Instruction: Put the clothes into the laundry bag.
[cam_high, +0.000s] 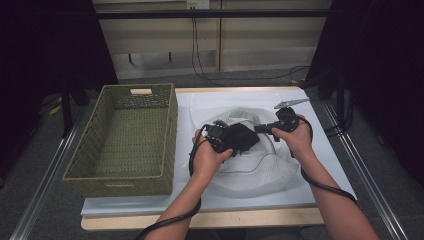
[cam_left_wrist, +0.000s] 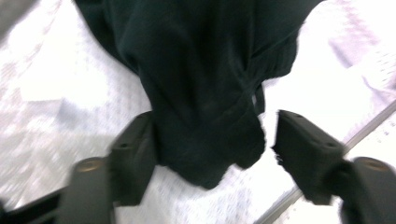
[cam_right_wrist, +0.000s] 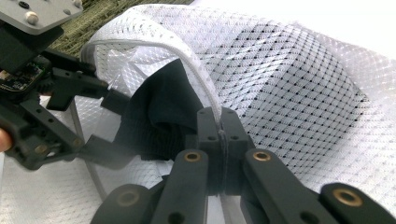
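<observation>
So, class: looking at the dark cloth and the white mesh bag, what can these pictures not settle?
- High view: the left hand and left gripper cover part of the black cloth.
- Left gripper view: blurred; the cloth is cut off at the top edge.
- Right gripper view: the white mesh bag hides the cloth's far side; the right gripper clamps its rim.

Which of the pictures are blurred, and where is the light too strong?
Left gripper view: motion blur smears the black garment; white mesh bag overexposed. Right gripper view: bag mesh sharp, near jaws soft. High view: table evenly lit, surroundings dark.
</observation>
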